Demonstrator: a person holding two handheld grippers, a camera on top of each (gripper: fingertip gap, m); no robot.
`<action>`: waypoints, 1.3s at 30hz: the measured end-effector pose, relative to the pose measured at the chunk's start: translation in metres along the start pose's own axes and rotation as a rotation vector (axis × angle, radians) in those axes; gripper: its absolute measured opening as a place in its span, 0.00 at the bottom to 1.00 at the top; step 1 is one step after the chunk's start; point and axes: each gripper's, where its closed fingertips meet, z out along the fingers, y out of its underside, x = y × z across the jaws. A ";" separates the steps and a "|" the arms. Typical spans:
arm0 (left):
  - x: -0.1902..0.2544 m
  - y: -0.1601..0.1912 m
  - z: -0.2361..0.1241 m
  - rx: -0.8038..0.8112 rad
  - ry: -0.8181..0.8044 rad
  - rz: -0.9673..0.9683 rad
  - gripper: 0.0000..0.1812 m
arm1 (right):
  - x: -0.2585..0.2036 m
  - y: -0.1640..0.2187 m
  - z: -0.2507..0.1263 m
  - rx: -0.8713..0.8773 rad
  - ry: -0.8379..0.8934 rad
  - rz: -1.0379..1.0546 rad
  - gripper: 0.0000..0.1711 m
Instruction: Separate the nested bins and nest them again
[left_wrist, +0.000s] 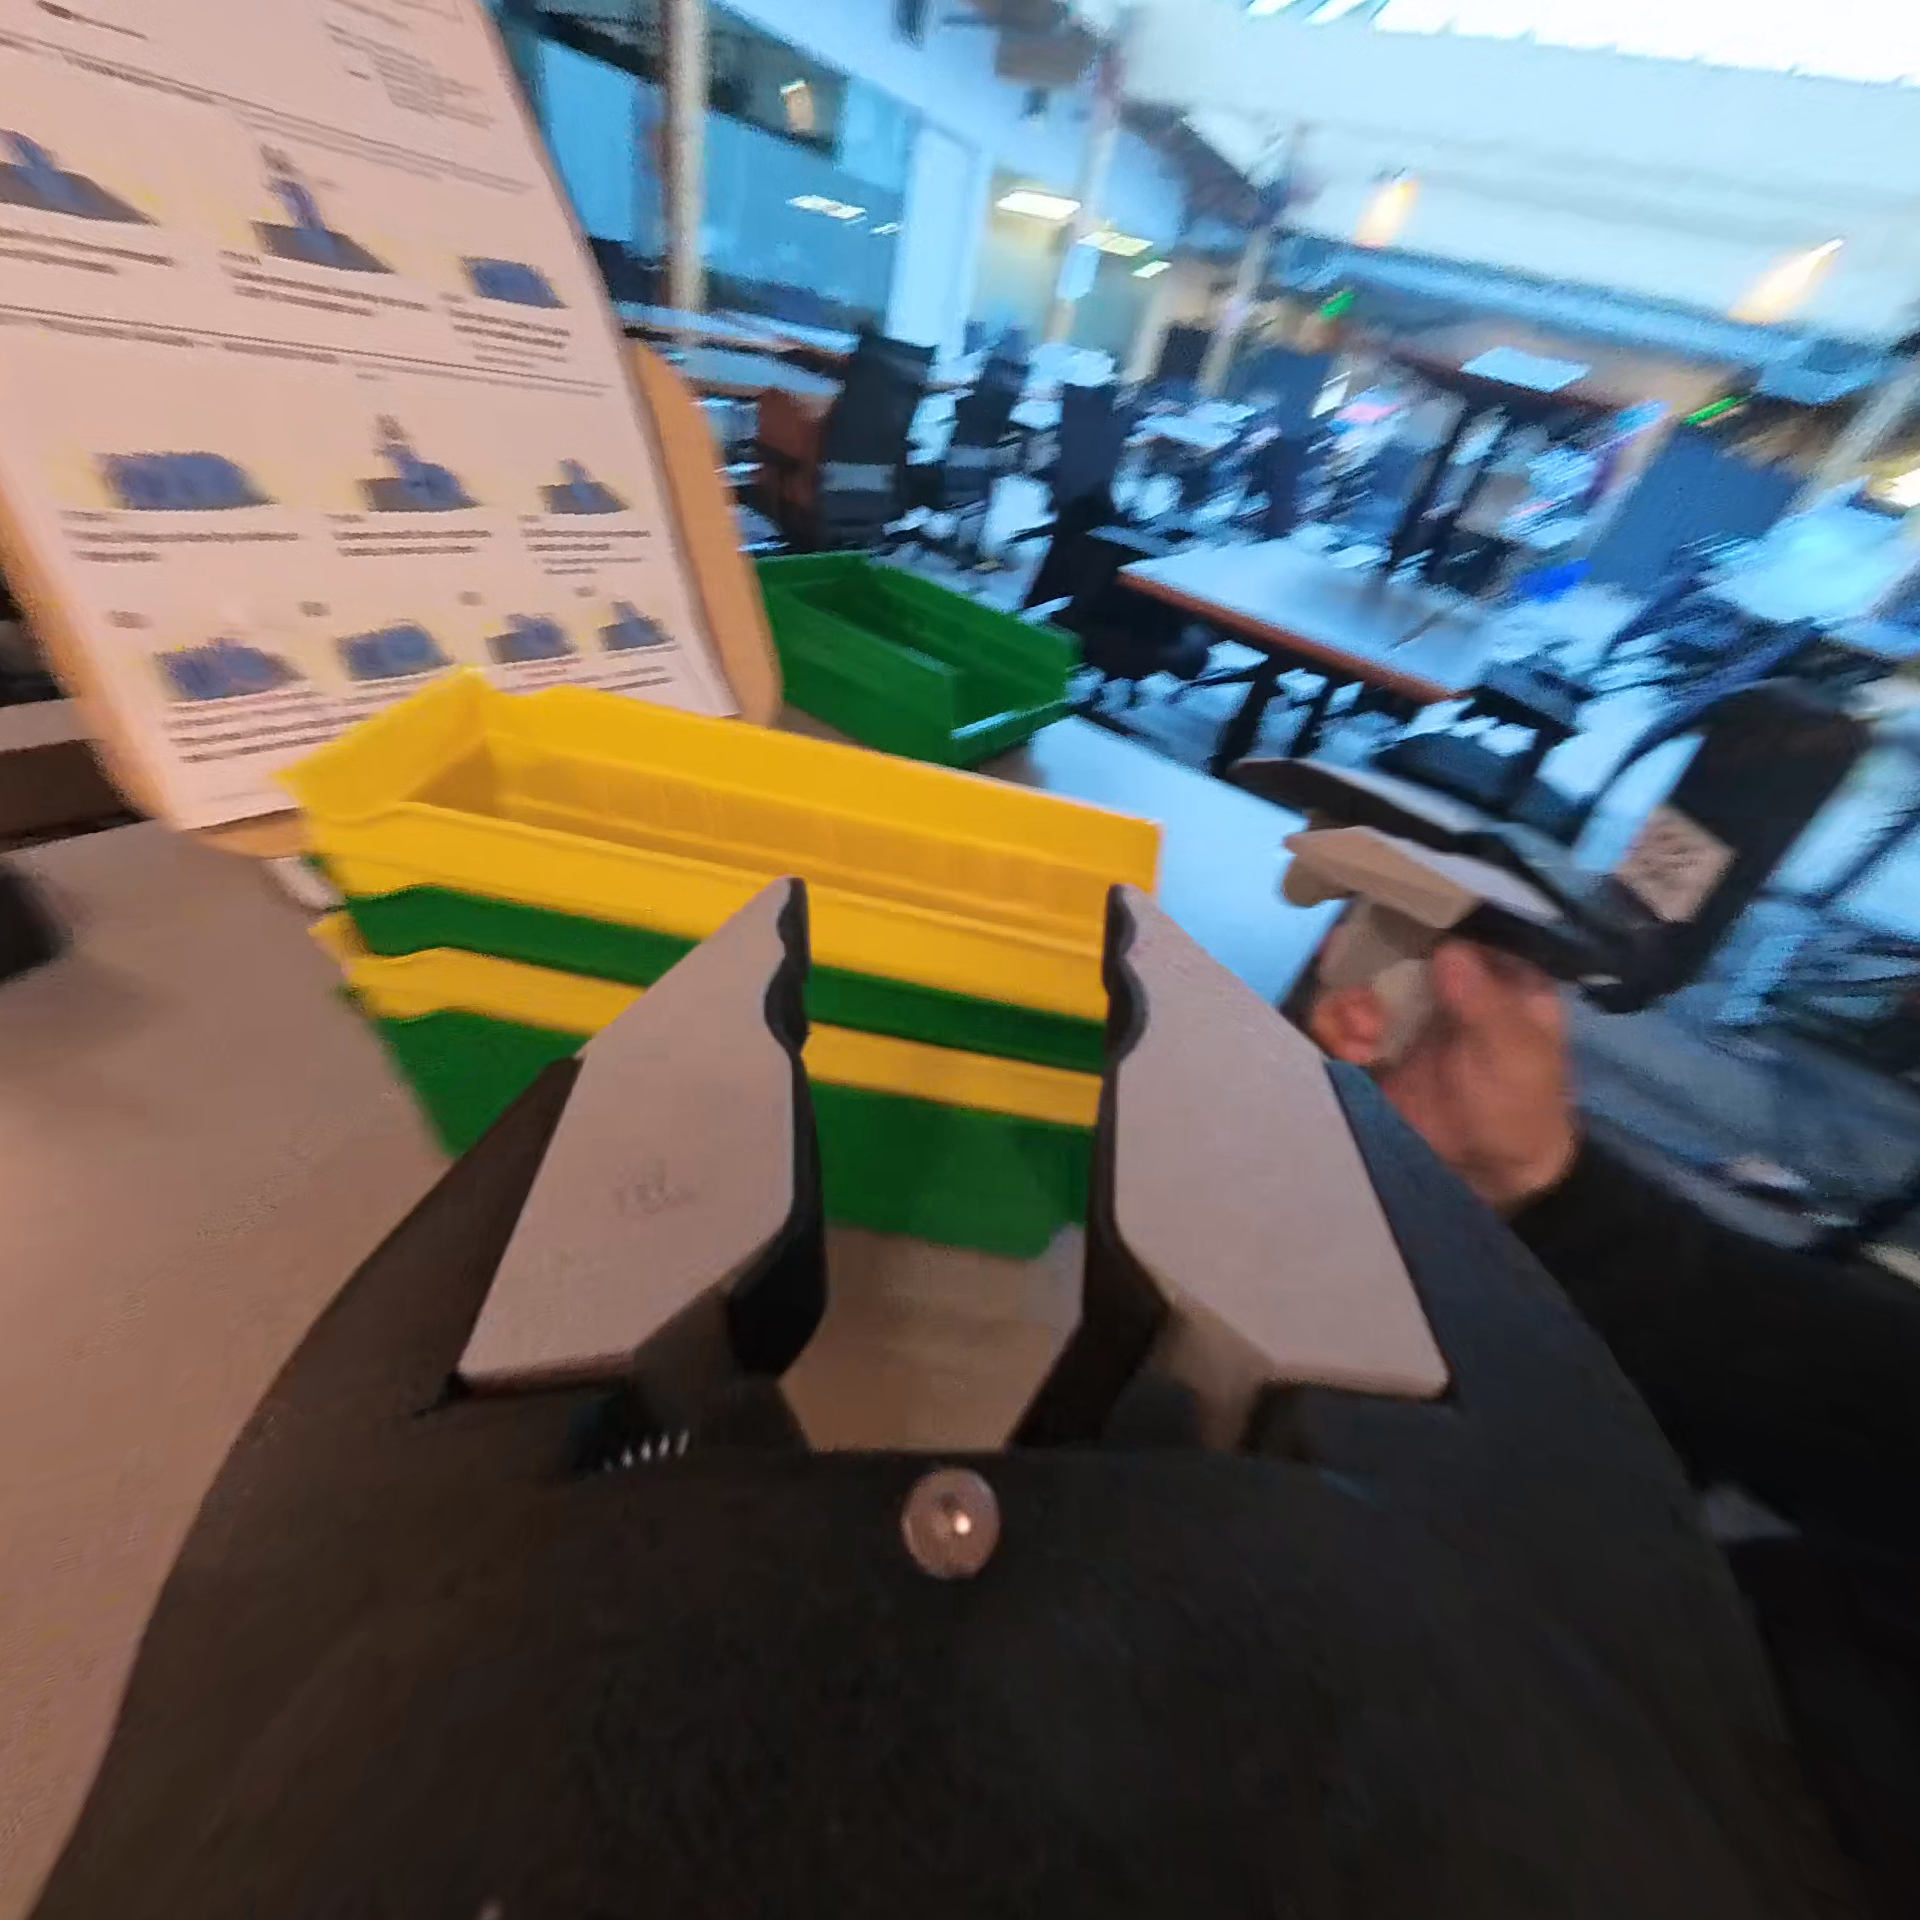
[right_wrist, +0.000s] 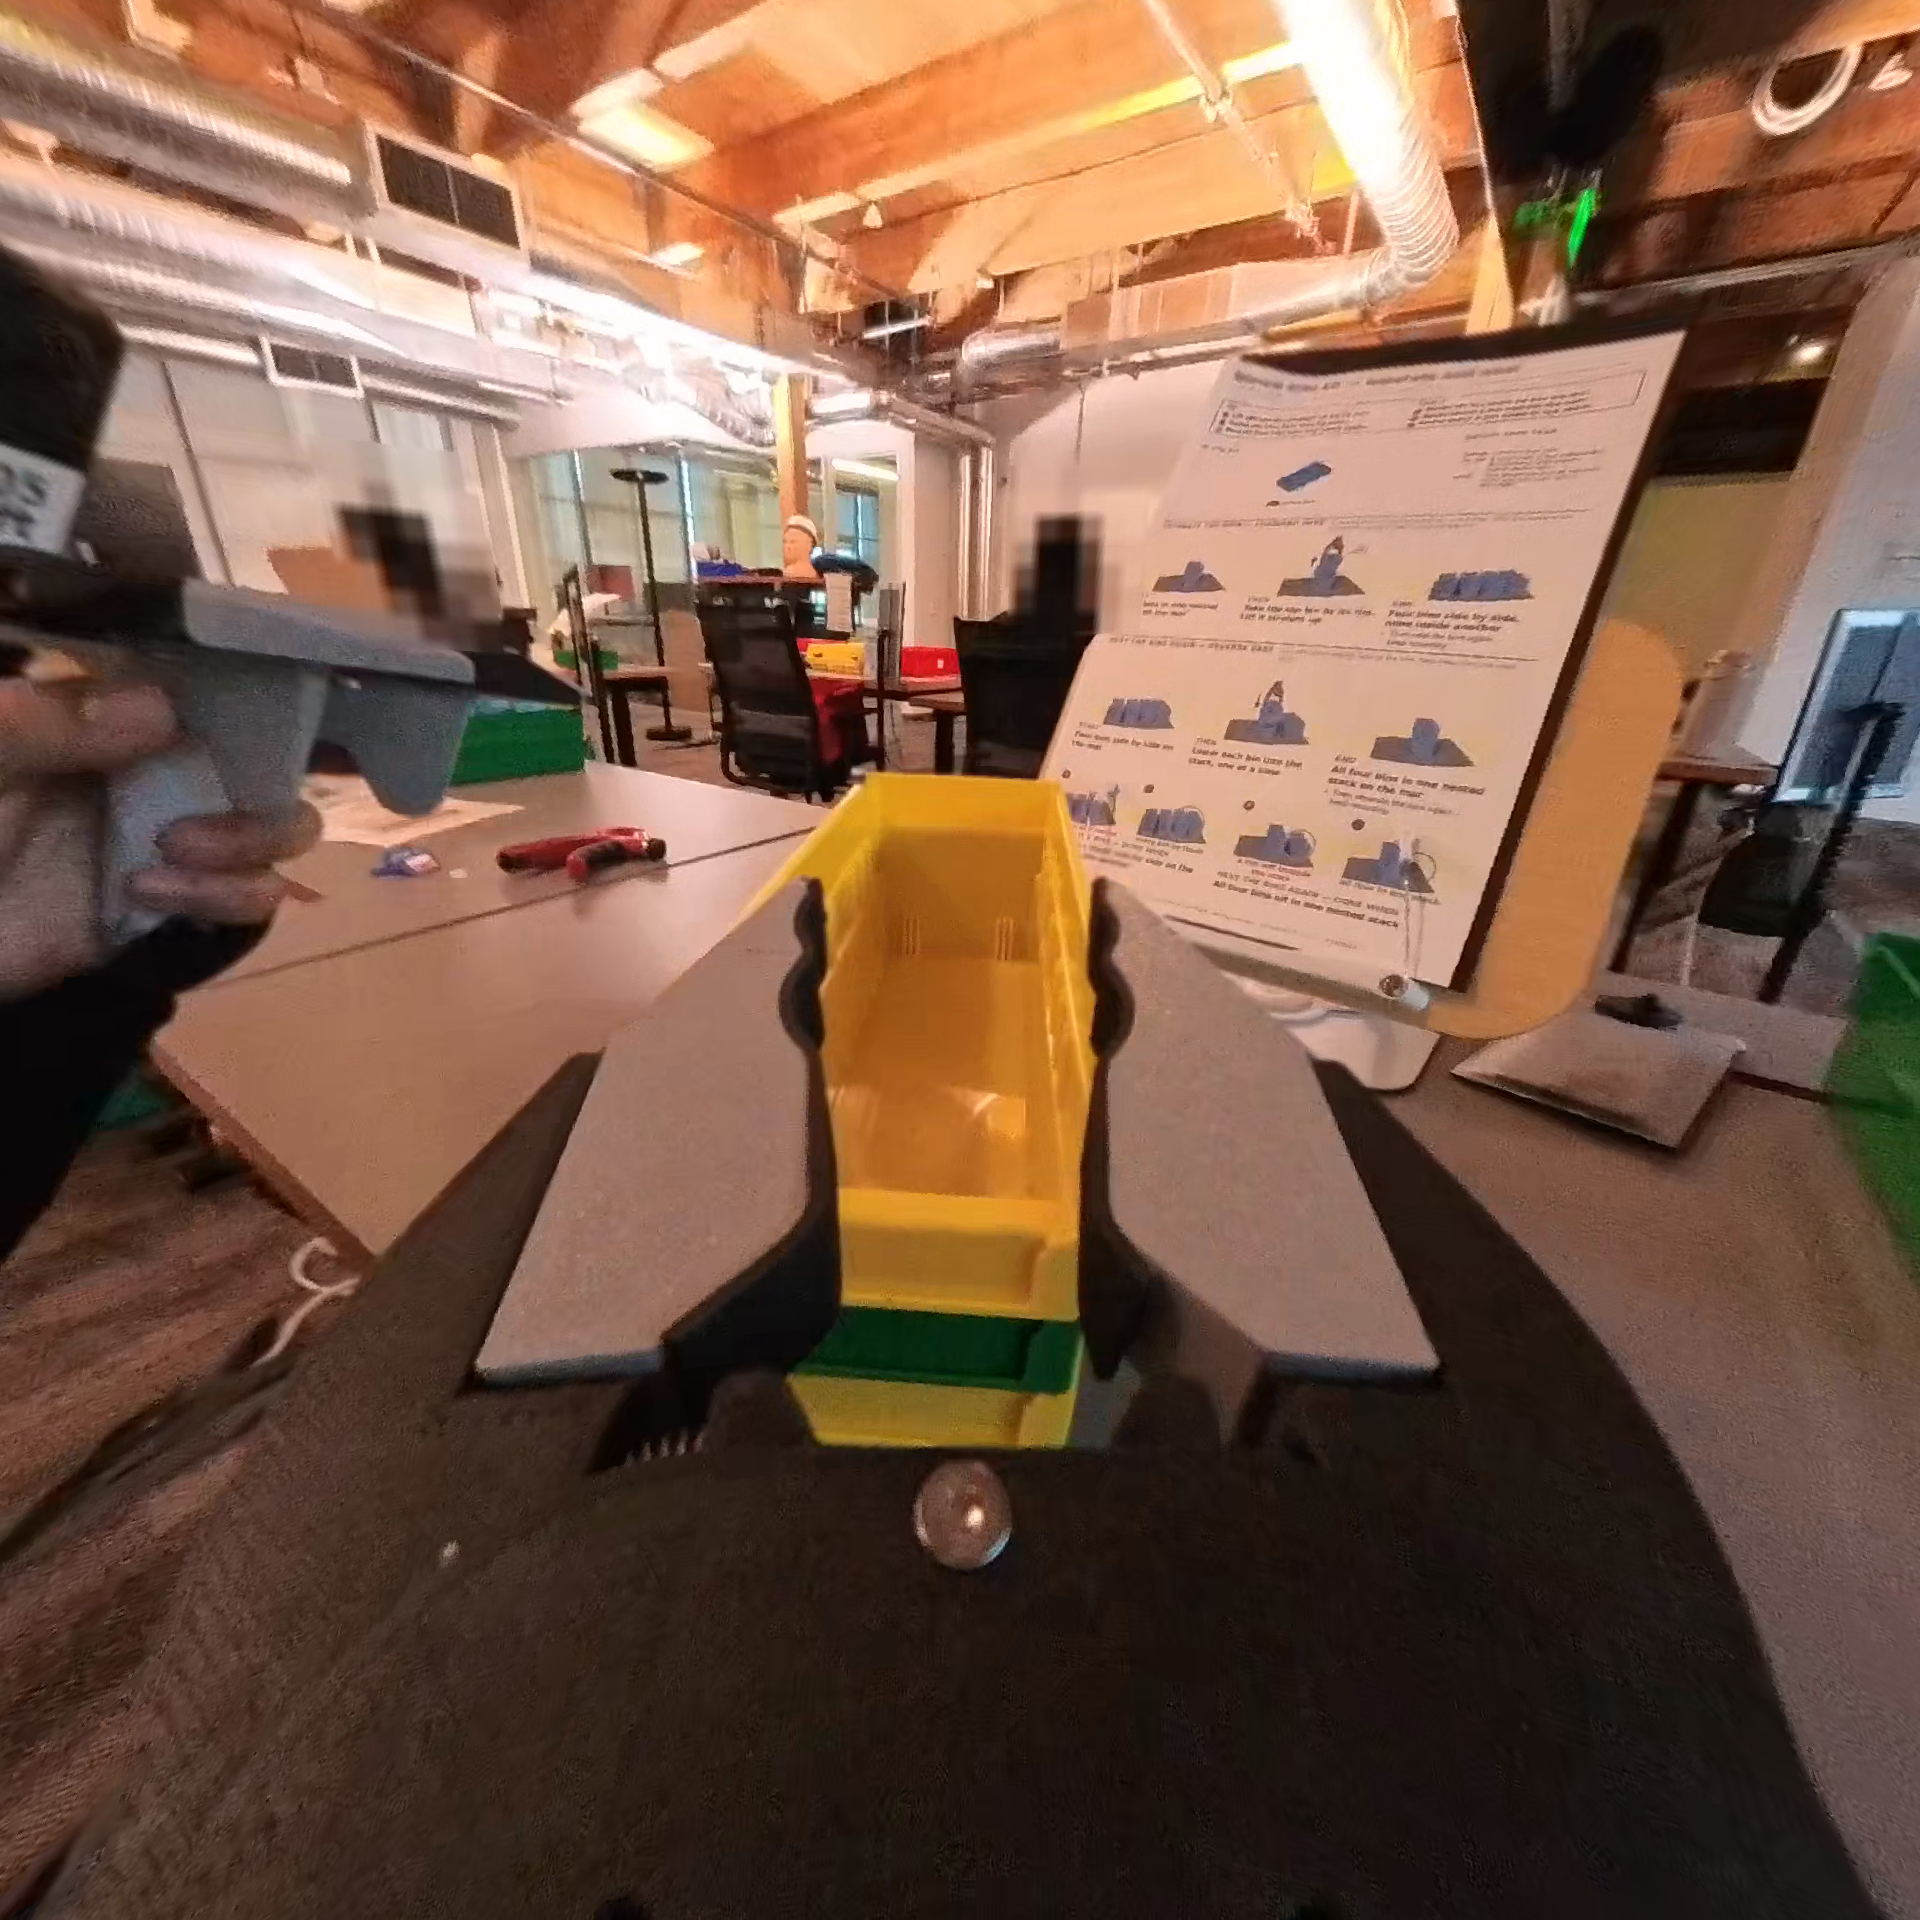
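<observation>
A nested stack of bins (left_wrist: 727, 935), layered yellow, green, yellow, green from the top, stands on the grey table (left_wrist: 156, 1143). My left gripper (left_wrist: 956, 935) is open and empty, facing the stack's long side a short way off. In the right wrist view the top yellow bin (right_wrist: 956, 1039) runs lengthwise away from me, with green and yellow rims (right_wrist: 935, 1361) showing under its near end. My right gripper (right_wrist: 956, 935) is open, its fingers on either side of the yellow bin's near end; I cannot tell if they touch it.
A single green bin (left_wrist: 914, 655) sits farther back on the table. An instruction board (right_wrist: 1403, 644) stands beside the stack. A red hand tool (right_wrist: 582, 852) lies on the table. A person's hand holds the other gripper (left_wrist: 1382, 894), and the left one (right_wrist: 312, 717) shows in the right wrist view.
</observation>
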 end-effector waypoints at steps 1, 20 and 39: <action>0.009 -0.003 0.001 0.021 0.049 -0.025 0.30 | 0.001 -0.007 -0.003 0.009 -0.011 0.021 0.31; 0.000 0.038 0.032 -0.113 -0.012 -0.043 0.41 | 0.047 0.001 0.007 -0.115 -0.005 0.162 0.56; -0.031 0.045 0.013 -0.142 -0.199 0.010 0.41 | 0.098 -0.020 -0.020 -0.097 0.020 0.400 0.63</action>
